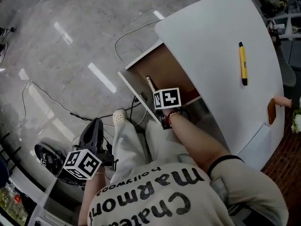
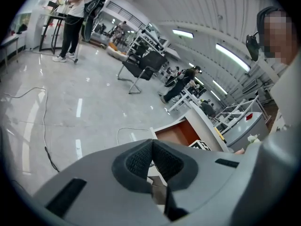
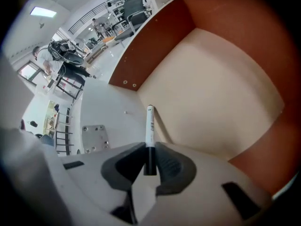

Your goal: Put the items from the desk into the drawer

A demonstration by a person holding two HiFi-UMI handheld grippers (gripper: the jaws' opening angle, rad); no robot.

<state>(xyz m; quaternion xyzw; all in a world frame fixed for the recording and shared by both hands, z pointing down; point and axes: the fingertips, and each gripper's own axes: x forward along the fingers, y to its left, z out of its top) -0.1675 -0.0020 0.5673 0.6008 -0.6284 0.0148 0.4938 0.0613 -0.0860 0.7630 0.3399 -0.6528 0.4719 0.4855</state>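
The drawer [image 1: 165, 66] under the white desk [image 1: 211, 36] stands open, showing a beige floor [image 3: 211, 93] and brown walls. My right gripper [image 1: 162, 102] reaches into it, shut on a white marker [image 3: 150, 126] with a black cap. The marker [image 1: 150, 84] points along the drawer's white side wall. Its tip hangs just above the drawer floor. On the desk top lies a yellow pen [image 1: 242, 63]. My left gripper [image 1: 94, 128] hangs low beside the person's leg, away from the desk. Its pads [image 2: 141, 160] are pressed together with nothing between them.
Cables [image 1: 51, 100] trail over the glossy grey floor left of the desk. A dark bag [image 1: 47, 157] lies on the floor near the left gripper. A brown object [image 1: 272, 111] sits at the desk's right edge. The person's legs and a white shoe [image 1: 119, 117] are before the drawer.
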